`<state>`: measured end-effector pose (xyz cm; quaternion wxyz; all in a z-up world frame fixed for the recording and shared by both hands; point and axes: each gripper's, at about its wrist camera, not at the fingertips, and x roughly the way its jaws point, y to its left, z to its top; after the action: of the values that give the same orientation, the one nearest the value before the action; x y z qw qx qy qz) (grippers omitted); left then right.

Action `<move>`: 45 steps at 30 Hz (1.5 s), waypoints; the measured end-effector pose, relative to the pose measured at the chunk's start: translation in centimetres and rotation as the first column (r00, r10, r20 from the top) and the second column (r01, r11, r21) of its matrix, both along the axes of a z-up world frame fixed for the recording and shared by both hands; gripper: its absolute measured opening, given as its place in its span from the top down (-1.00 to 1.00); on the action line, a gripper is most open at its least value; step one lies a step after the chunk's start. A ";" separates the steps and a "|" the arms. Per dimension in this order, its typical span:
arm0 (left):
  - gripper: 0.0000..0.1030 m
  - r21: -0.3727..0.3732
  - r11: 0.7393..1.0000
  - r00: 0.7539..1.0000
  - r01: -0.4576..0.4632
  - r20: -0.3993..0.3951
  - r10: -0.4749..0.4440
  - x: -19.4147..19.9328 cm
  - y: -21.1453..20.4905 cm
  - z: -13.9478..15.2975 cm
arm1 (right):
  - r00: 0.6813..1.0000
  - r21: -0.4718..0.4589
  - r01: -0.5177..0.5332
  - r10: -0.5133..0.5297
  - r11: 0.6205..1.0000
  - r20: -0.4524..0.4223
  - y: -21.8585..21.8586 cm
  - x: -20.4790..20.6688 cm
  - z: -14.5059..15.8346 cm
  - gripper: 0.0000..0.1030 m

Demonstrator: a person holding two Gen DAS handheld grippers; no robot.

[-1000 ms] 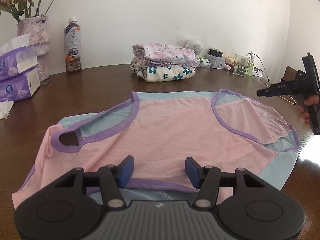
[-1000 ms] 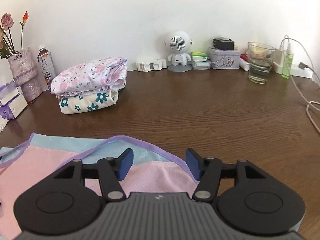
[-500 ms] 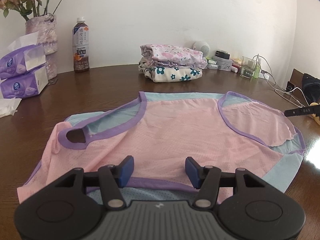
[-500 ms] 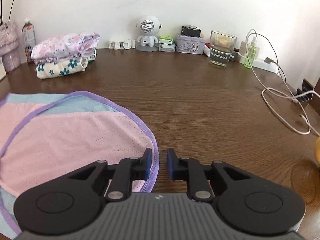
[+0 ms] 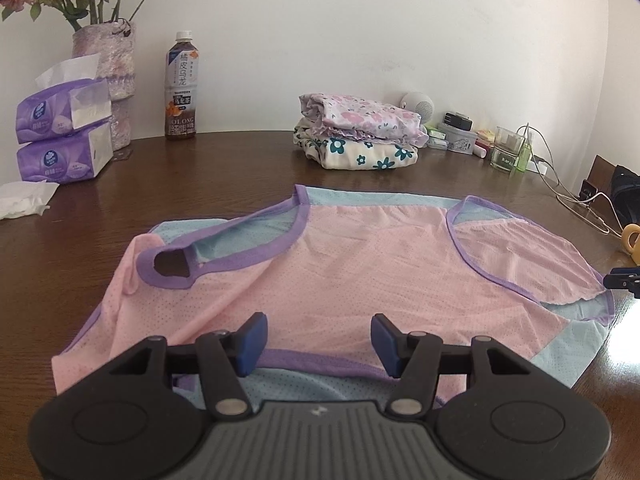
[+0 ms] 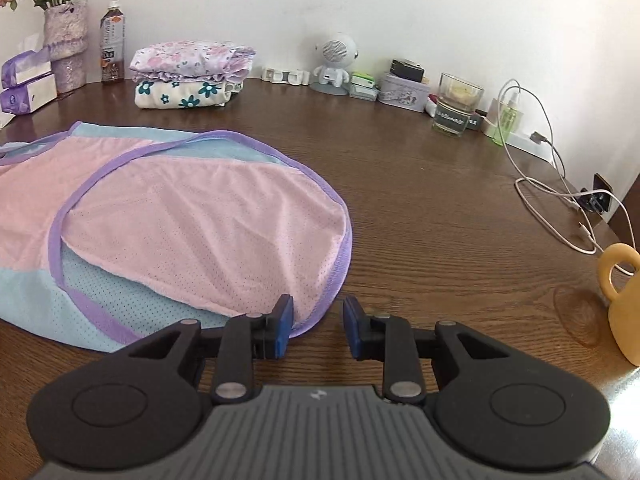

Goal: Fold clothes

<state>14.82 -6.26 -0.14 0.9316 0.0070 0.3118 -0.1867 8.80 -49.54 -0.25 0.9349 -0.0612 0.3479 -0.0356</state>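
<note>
A pink and light-blue mesh garment with purple trim lies spread flat on the brown wooden table. My left gripper hovers open over its near purple hem, holding nothing. In the right wrist view the same garment fills the left side. There my right gripper stands open at the garment's right-hand curved edge. The purple trim lies just by its left fingertip, with bare wood under the right one. The right gripper's tip shows at the right edge of the left wrist view.
Folded floral clothes are stacked at the back. A tea bottle, tissue packs and a flower vase stand back left. A glass, white cable and yellow jug sit on the right.
My right gripper swung right, narrowed its jaws, then came back to the garment's right edge with the jaws wider again. The left gripper drifted slightly and stayed open.
</note>
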 end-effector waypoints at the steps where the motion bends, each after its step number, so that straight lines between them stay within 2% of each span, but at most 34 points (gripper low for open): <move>1: -0.09 0.002 1.000 1.000 0.004 0.003 -0.004 -0.3 0.2 0.1 | 1.000 0.009 -0.020 0.020 1.000 0.018 0.4 -0.5 0.4 0.49; 4: -0.08 0.023 0.999 1.000 0.024 -0.004 -0.024 -1.3 0.7 0.2 | 0.988 0.064 -0.143 0.138 0.988 0.068 2.6 -2.0 1.5 0.38; 7: -0.07 0.064 0.998 1.000 0.020 -0.005 -0.019 -2.1 1.1 -0.1 | 0.975 0.070 -0.218 0.214 0.973 0.058 4.7 -2.2 1.3 0.36; 9: -0.07 0.078 0.997 1.000 0.008 -0.006 -0.008 -2.6 1.6 -0.2 | 0.975 0.063 -0.221 0.219 0.973 0.034 5.3 -1.8 0.7 0.36; 12: -0.07 0.036 0.999 1.000 0.011 0.001 -0.011 -3.5 2.6 0.4 | 0.985 0.060 -0.170 0.170 0.984 0.003 4.8 -1.6 -0.2 0.36; 15: -0.07 -0.034 0.992 0.992 0.122 0.002 -0.122 -4.9 2.0 1.5 | 0.986 0.128 -0.167 0.164 0.978 0.034 4.5 -2.5 0.0 0.36; 19: -0.06 -0.091 0.954 0.958 0.284 0.000 -0.286 -6.4 -0.8 2.5 | 0.950 0.182 -0.312 0.302 0.932 0.083 7.1 -3.0 1.2 0.36; 22: 0.17 -0.077 0.946 0.948 0.314 -0.040 -0.317 -6.8 -2.5 1.9 | 0.930 0.173 -0.367 0.361 0.914 0.065 9.1 -2.1 1.2 0.36; 24: 0.40 -0.055 0.948 0.945 0.314 -0.076 -0.317 -6.7 -3.1 1.0 | 0.925 0.172 -0.379 0.378 0.910 0.035 9.8 -1.6 0.6 0.36; 25: 0.74 -0.051 0.947 0.942 0.317 -0.095 -0.321 -6.7 -3.2 0.6 | 0.924 0.174 -0.379 0.382 0.909 0.018 10.0 -1.5 0.2 0.37; 26: 0.98 -0.054 0.945 0.939 0.323 -0.105 -0.327 -6.7 -3.2 0.3 | 0.922 0.178 -0.381 0.386 0.907 0.008 10.0 -1.5 0.0 0.41; 27: 0.97 -0.058 0.942 0.936 0.329 -0.114 -0.334 -6.7 -3.1 0.0 | 0.921 0.178 -0.385 0.389 0.906 0.009 9.9 -1.8 -0.1 0.58; 28: 0.98 -0.061 0.941 0.934 0.334 -0.114 -0.339 -6.7 -2.8 -0.1 | 0.920 0.183 -0.388 0.393 0.903 0.012 9.7 -2.1 0.0 0.87; 33: 0.99 -0.082 0.943 0.934 0.322 -0.134 -0.331 -6.8 -1.1 -0.2 | 0.905 0.154 -0.422 0.426 0.893 0.009 9.1 -4.1 0.6 0.95; 36: 0.98 -0.087 0.949 0.941 0.303 -0.129 -0.313 -7.1 -0.7 0.1 | 0.912 0.165 -0.405 0.411 0.899 0.002 8.7 -4.4 0.2 0.95; 39: 0.85 -0.088 0.944 0.940 0.317 -0.106 -0.325 -7.3 -0.7 0.7 | 0.916 0.207 -0.398 0.397 0.894 0.046 8.2 -4.6 0.7 0.86; 40: 0.71 -0.077 0.947 0.944 0.310 -0.093 -0.317 -7.3 -0.8 0.9 | 0.917 0.217 -0.398 0.395 0.891 0.061 8.2 -4.5 1.0 0.79; 41: 0.51 -0.073 0.949 0.946 0.306 -0.085 -0.311 -7.2 -0.9 1.0 | 0.917 0.221 -0.398 0.392 0.890 0.070 8.3 -4.3 1.1 0.58; 43: 0.28 -0.067 0.957 0.955 0.282 -0.078 -0.287 -7.0 -0.9 1.1 | 0.918 0.223 -0.396 0.388 0.891 0.080 8.6 -3.9 1.2 0.27; 45: 0.28 -0.055 0.966 0.963 0.254 -0.074 -0.258 -6.9 -0.5 1.1 | 0.919 0.207 -0.394 0.389 0.895 0.066 9.2 -3.5 0.8 0.26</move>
<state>7.96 -6.73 0.95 0.8862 0.0188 0.3415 -0.3125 5.28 -40.36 0.57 0.9278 -0.0274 0.3198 0.1905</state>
